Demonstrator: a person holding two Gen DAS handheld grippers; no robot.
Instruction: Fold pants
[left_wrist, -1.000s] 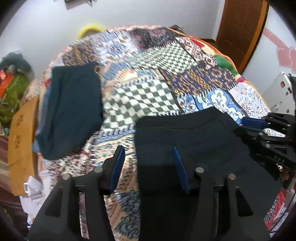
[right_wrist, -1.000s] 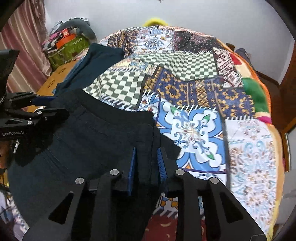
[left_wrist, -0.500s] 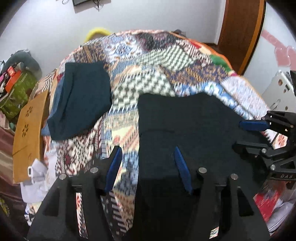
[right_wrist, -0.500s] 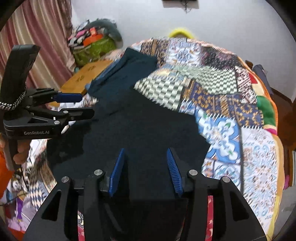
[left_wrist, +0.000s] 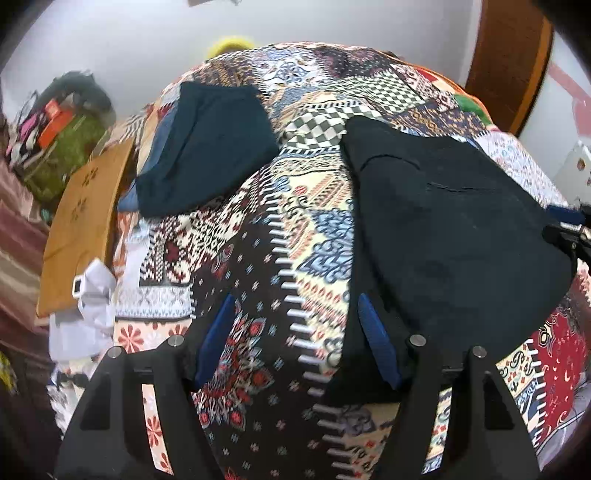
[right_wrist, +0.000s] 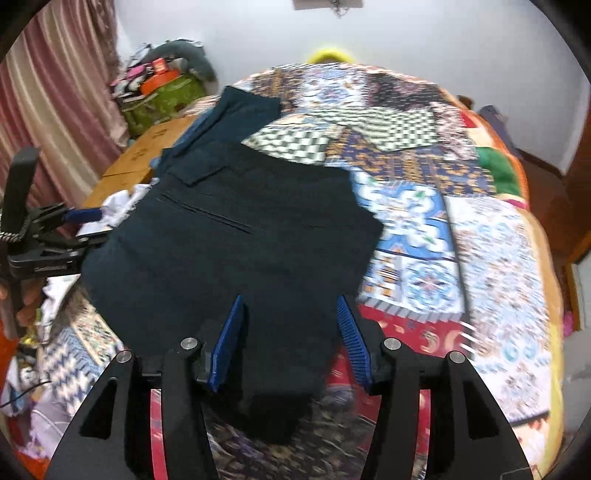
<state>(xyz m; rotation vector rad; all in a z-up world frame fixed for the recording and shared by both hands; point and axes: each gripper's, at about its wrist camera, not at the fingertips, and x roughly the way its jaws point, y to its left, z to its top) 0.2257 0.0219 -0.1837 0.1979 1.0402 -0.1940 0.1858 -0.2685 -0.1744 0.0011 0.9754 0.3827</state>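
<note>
Dark navy pants lie folded flat on the patchwork quilt; they also show in the left wrist view. My right gripper is open and empty, its blue pads just above the pants' near edge. My left gripper is open and empty over bare quilt, with its right pad by the pants' left edge. The left gripper shows at the left edge of the right wrist view. The right gripper's tip shows at the right edge of the left wrist view.
A second folded dark teal garment lies on the quilt at the far left, also in the right wrist view. A wooden board and white cloth sit beside the bed. Bags stand by the curtain.
My right gripper opened and let go of the pants. Both grippers pulled back toward the near edge and rose; the pants now lie flat on the quilt.
</note>
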